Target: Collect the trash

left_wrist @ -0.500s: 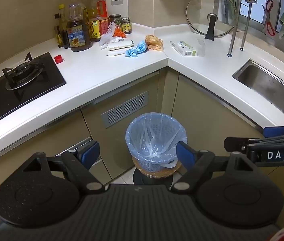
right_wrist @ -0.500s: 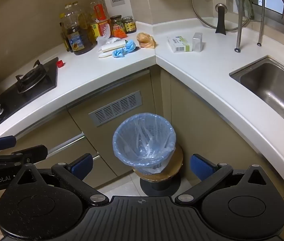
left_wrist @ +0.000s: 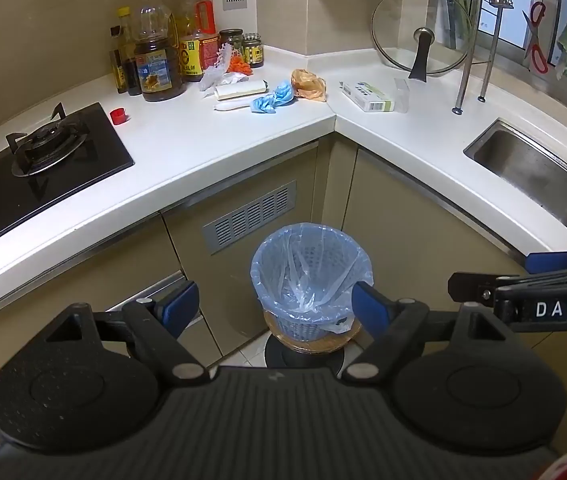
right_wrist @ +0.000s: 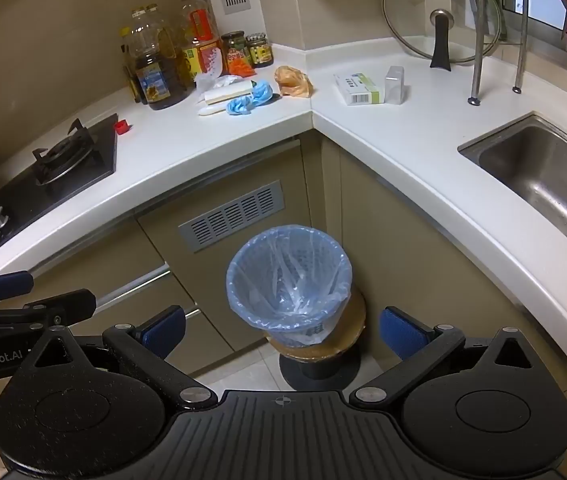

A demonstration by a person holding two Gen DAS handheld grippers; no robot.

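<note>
Corner kitchen: smooth white L-shaped countertop (left_wrist: 211,148) over beige cabinet fronts, with a slatted metal vent (left_wrist: 249,216) in one door. Black glass gas hob (left_wrist: 39,168) to the left, stainless sink (right_wrist: 543,176) to the right. Down on the tiled floor, in the corner, a round mesh waste basket (right_wrist: 289,276) lined with a thin, crinkly blue bag, perched on a round wooden stool top (right_wrist: 353,328). Trash clustered near the counter's back corner (well above the basket): crumpled blue gloves (left_wrist: 273,98), a wadded orange plastic bag (left_wrist: 309,85), a white paper roll (left_wrist: 239,90), a flat cardboard box (left_wrist: 368,96). Left gripper (left_wrist: 273,306) spread wide, empty; right gripper (right_wrist: 281,330) likewise spread, empty. Open air between both and the counter edge.
</note>
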